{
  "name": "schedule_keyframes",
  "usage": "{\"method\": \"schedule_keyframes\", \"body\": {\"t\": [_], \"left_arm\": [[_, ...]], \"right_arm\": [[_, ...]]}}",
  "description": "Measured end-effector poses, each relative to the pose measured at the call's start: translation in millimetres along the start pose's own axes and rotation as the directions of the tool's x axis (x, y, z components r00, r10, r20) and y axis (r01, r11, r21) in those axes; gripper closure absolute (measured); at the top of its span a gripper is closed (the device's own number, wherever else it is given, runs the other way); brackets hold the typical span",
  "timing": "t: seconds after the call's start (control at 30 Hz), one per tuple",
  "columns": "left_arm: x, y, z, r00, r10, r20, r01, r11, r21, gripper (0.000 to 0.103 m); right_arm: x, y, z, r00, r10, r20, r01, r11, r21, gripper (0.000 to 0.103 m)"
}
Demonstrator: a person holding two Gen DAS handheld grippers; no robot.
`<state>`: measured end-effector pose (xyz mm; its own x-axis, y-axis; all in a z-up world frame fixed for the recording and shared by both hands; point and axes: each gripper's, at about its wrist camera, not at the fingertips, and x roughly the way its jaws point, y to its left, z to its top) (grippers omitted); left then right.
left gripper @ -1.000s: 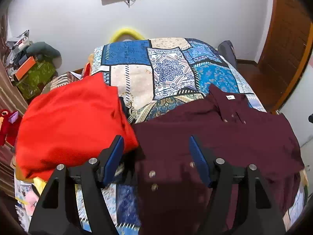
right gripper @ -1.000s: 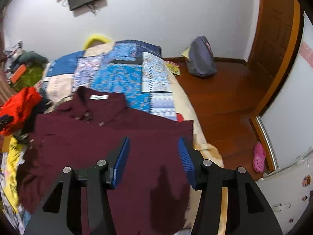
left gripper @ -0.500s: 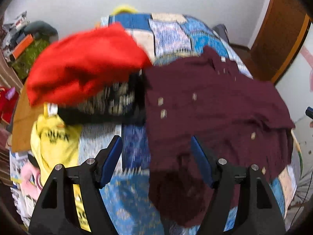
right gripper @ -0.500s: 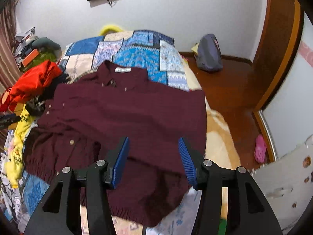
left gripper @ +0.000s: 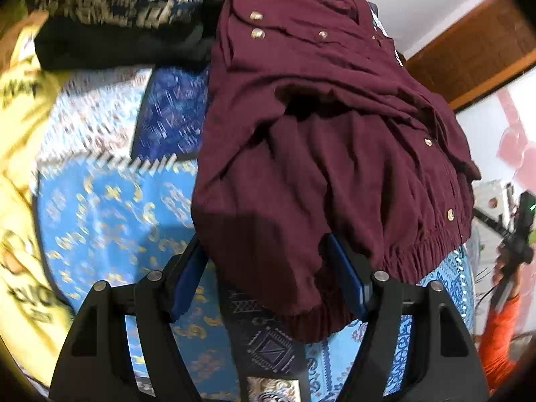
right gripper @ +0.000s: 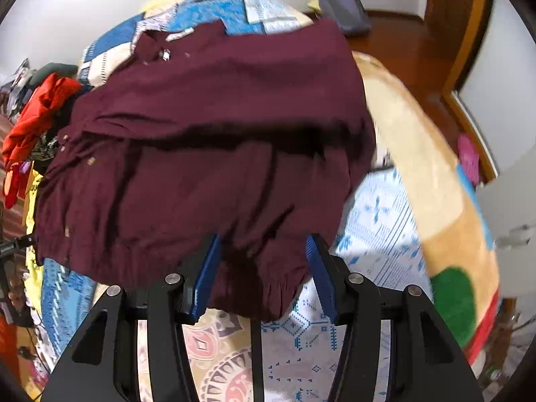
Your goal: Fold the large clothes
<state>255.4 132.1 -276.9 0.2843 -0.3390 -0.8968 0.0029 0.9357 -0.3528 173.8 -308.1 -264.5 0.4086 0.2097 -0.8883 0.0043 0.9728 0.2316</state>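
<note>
Place: home bedroom
Bed: patchwork bedspread (right gripper: pixel 231 3) in blue, cream and tan panels, covering the whole sleeping surface
Laundry: maroon buttoned garment (right gripper: pixel 217 140) spread on the bed; red garment (right gripper: pixel 37 114) and yellow one (left gripper: pixel 20 107) heaped at its side
Floor: polished wood (right gripper: pixel 402 53), grey backpack (right gripper: pixel 345 10) against white wall
Woodwork: brown wooden door (left gripper: pixel 475 50)

maroon jacket (left gripper: pixel 335 154) | blue patchwork bedspread (left gripper: pixel 110 207) | red garment (right gripper: pixel 37 117) | yellow cloth (left gripper: pixel 20 100)
</note>
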Motion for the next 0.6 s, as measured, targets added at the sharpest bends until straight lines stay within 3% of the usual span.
{"method": "schedule_keyframes", "body": {"t": [0.2,0.37,0.47,0.6], "left_arm": [[4.5,2.2,-6.6,0.995,-0.101,0.014,0.102,0.993,-0.066,0.031],[0.5,-6.7,-6.3,0.994,-0.109,0.028,0.11,0.993,-0.053,0.032],[-1.7,-12.4,-5.7,0.994,-0.106,0.031,0.107,0.994,-0.032,0.032],[6.6,-18.3,-0.9,0.994,-0.11,0.022,0.111,0.994,-0.02,0.035]], "right_arm": [[10.4,-12.0,0.5,0.998,0.066,0.004,-0.066,0.995,0.079,0.054],[3.5,-21.9,-1.4,0.995,0.101,0.005,-0.101,0.987,0.121,0.054],[0.2,-28.0,-6.9,0.999,0.043,0.001,-0.043,0.991,0.123,0.054],[8.8,-39.5,-11.0,0.997,0.082,0.004,-0.081,0.982,0.173,0.054]]}}
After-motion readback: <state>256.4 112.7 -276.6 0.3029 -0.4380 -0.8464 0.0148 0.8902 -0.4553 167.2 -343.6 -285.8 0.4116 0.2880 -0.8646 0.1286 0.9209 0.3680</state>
